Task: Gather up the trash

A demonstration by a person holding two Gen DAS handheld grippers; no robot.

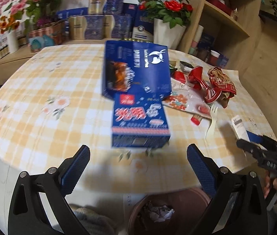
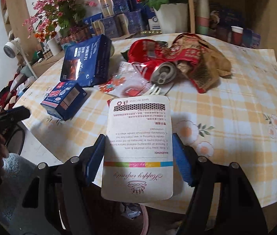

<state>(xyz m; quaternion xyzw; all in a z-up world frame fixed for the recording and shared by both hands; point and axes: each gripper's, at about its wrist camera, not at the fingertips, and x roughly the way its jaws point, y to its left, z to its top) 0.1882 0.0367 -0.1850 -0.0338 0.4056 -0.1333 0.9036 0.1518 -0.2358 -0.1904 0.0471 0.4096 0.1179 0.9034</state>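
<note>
1. Surface [image 1: 40, 90]: round, under a yellow checked cloth with flower prints. Landmark for all entries below.
2. Bin [image 1: 187, 197]: brown, on the floor just below the near edge of the surface; crumpled paper [image 1: 161, 211] already lies inside, so collection looks begun.
3. Large blue coffee box [image 1: 138, 68]: on the surface, toward its middle, untouched.
4. Small blue carton [image 1: 140, 125]: on the surface, touching the near end of the coffee box, close to the near edge.
5. Red and brown wrappers [image 2: 189, 58]: heaped toward the far side of the surface, with a crushed can [image 2: 163, 74] against them.
6. White candle packet [image 2: 138, 146]: off the surface, held over its near edge above the bin by the right hand-held gripper [image 2: 138, 152], pads pressed on both sides.
7. Plastic fork [image 1: 212, 121]: on the surface beside the wrappers.
8. Left hand-held gripper [image 1: 138, 168]: jaws wide apart, nothing between them, above the near edge facing the small carton.

Judgement: early stage; one packet about to be binned, the boxes, wrappers, can and fork remain.
</note>
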